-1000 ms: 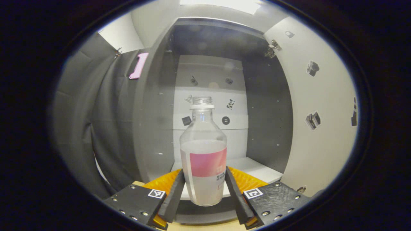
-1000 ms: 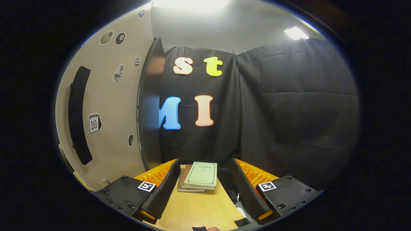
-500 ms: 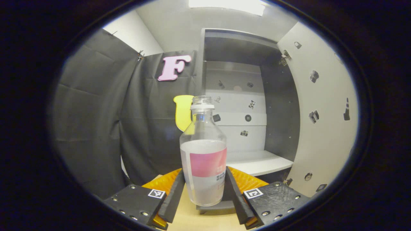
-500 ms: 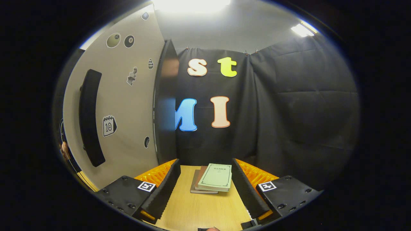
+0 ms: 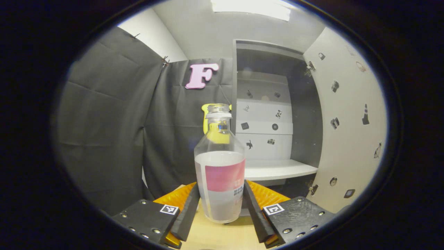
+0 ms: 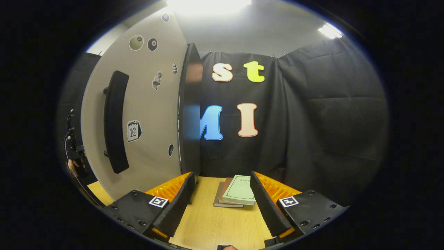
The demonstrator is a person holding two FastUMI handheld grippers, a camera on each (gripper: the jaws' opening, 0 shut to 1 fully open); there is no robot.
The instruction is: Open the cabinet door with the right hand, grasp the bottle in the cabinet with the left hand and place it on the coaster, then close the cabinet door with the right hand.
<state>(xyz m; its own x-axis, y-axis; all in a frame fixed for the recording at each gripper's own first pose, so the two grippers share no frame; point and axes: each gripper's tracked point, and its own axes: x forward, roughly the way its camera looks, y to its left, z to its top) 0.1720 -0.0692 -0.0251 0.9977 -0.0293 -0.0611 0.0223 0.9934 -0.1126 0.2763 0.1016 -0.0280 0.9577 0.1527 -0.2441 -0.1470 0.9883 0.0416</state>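
Right gripper view: spread right tongs (image 6: 221, 201), books (image 6: 236, 191) ahead; left tongs (image 5: 221, 208) pinch bottle (image 5: 220, 180).

Your left tool (image 5: 221, 211) carries two black blocks, each studded with silver screws and bearing a small square black-and-white marker on its inner top corner. Ribbed orange panels rise just behind those markers, beside two long wedge-shaped fingers (image 5: 187, 215). Your right tool (image 6: 222, 208) has the same build: black screwed blocks, one square marker apiece, orange ribbed panels, fingers (image 6: 175, 208) with serrated inner faces.
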